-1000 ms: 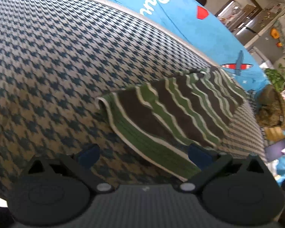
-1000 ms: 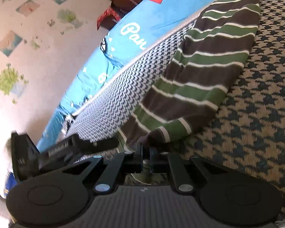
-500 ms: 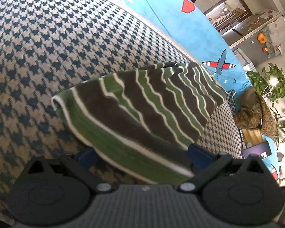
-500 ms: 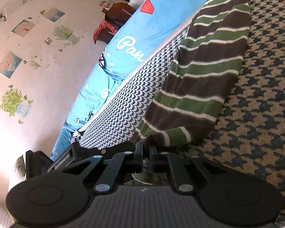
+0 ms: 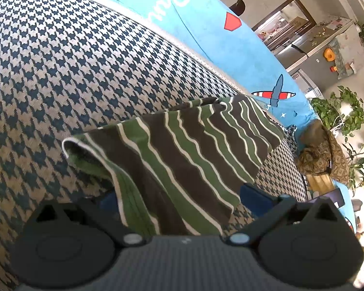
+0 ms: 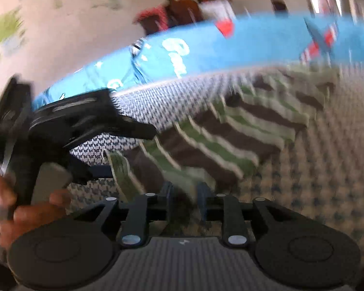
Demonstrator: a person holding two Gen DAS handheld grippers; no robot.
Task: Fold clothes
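Seemingly draped over the near end of the left tool [image 5: 179,198], the striped garment [image 5: 182,150] fills the middle of the left wrist view; its brown, green and white bands run away from the camera across the houndstooth cover [image 5: 60,72]. That tool's jaws stand wide apart, one blue pad [image 5: 253,197] showing just right of the garment's near edge, the other mostly hidden under the cloth, and neither pad presses on the fabric. A rolled white-edged hem lifts off the cover at the garment's left corner. Beyond the garment lies a blue sheet [image 5: 206,31] with white lettering, and farther right of it stand leafy plants [image 5: 339,114]. From the right wrist the picture is smeared with motion. Even so, the garment [image 6: 230,140] can be made out lying on the houndstooth cover [image 6: 315,181], its near corner reaching between the narrow jaws of the right tool [image 6: 184,194], which are opening; whether the pads touch the cloth I cannot tell. Left of the garment the left tool [image 6: 123,169] appears, held by a person's hand [image 6: 24,213].
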